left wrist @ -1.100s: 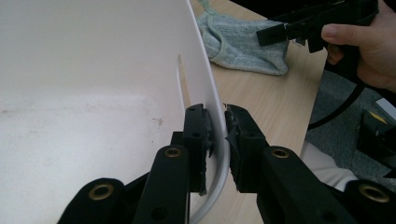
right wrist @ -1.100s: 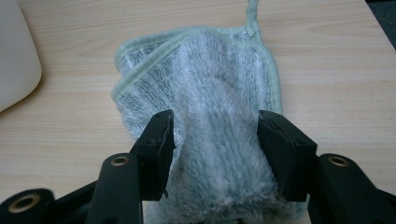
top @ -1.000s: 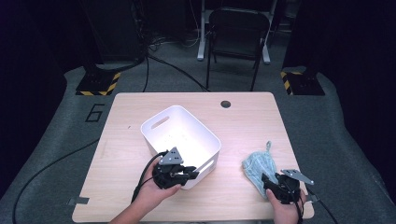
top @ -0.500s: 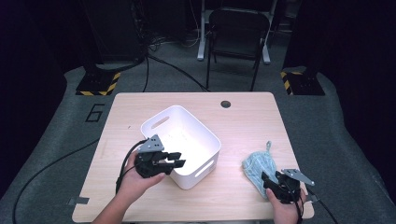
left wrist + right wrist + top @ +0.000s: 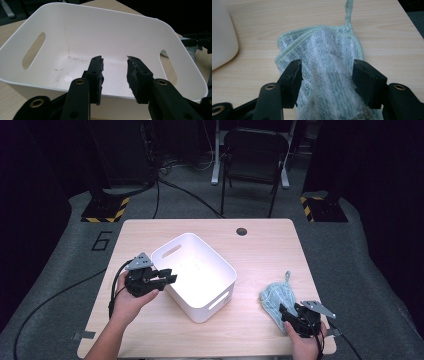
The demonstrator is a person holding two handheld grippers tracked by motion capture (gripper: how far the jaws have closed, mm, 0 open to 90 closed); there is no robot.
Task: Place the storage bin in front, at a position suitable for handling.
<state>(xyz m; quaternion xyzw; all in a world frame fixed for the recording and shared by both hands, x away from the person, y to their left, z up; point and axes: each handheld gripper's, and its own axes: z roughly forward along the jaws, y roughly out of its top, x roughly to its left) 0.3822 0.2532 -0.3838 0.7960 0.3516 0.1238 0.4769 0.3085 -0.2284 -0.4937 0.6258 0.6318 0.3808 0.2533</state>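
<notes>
A light wooden table (image 5: 260,245) with rounded corners bears a white plastic basket (image 5: 195,275) with rounded walls and slot handles, set at a slant near the table's middle. Its inside is bare apart from a few faint scuff marks on the floor of it (these show best in the left gripper view).

The left gripper (image 5: 162,278), black with a grey three-cornered plate on top, is held in the person's left hand (image 5: 127,300) at the left side of the basket, its tips level with the basket's near-left rim. Its jaws have just been opening, and the last of that was slight; they now stand apart with nothing between them. In the left gripper view the gripper (image 5: 115,75) looks over the near wall into the basket (image 5: 105,32), with its pads clear of the plastic.

A pale blue-green fluffy towel (image 5: 276,296) with a hemmed edge and a small hanging loop lies crumpled on the table near the right edge, well apart from the basket. The right gripper (image 5: 286,312), held in the person's right hand (image 5: 305,342), sits at the near end of the towel. In the right gripper view the gripper (image 5: 325,75) has its jaws spread wide, one on either side of a raised fold of the towel (image 5: 329,62); they have just been opening. Whether the pads touch the cloth cannot be told.
</notes>
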